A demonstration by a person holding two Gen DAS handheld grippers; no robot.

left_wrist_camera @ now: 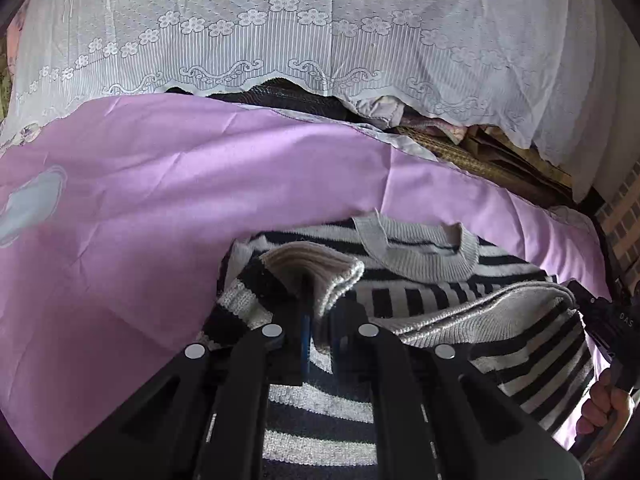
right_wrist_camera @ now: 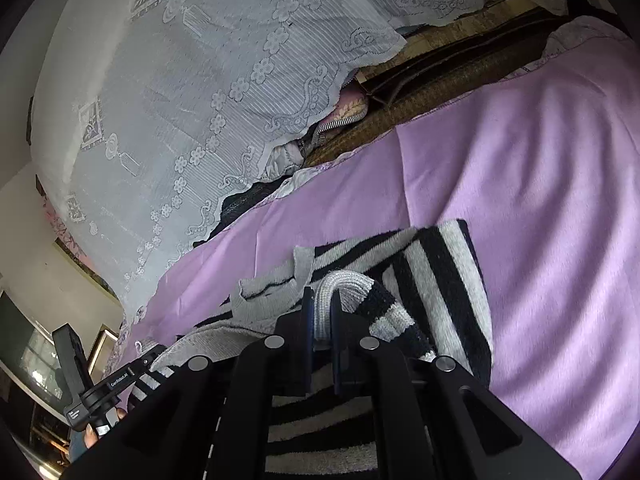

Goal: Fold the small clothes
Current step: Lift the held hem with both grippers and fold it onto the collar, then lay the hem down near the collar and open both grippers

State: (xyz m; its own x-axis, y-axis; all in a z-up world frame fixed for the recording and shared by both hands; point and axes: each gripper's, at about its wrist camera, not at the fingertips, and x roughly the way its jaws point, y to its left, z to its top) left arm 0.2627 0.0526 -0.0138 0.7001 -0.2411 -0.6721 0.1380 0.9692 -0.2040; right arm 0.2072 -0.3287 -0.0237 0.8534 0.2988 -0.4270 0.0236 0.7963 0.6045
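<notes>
At lower centre I had left gripper point(left_wrist_camera: 316, 312) and right gripper point(right_wrist_camera: 322, 320) each pinching sweater point(left_wrist_camera: 440, 292) cuff, body beyond fingertips.

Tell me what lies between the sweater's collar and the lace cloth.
Only bare purple sheet lies between the striped sweater collar and the lace cloth, as the left wrist view shows.

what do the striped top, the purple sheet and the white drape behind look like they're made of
Striped top: looks like knitted yarn, matte and slightly fuzzy; ribbed grey collar and hem, visible stitch rows.
Purple sheet: looks like smooth woven fabric with a faint sheen; sharp fold creases, possibly cotton or polyester.
White drape: looks like thin lace or net; flower and scroll patterns, scalloped edge, semi-sheer.
</notes>
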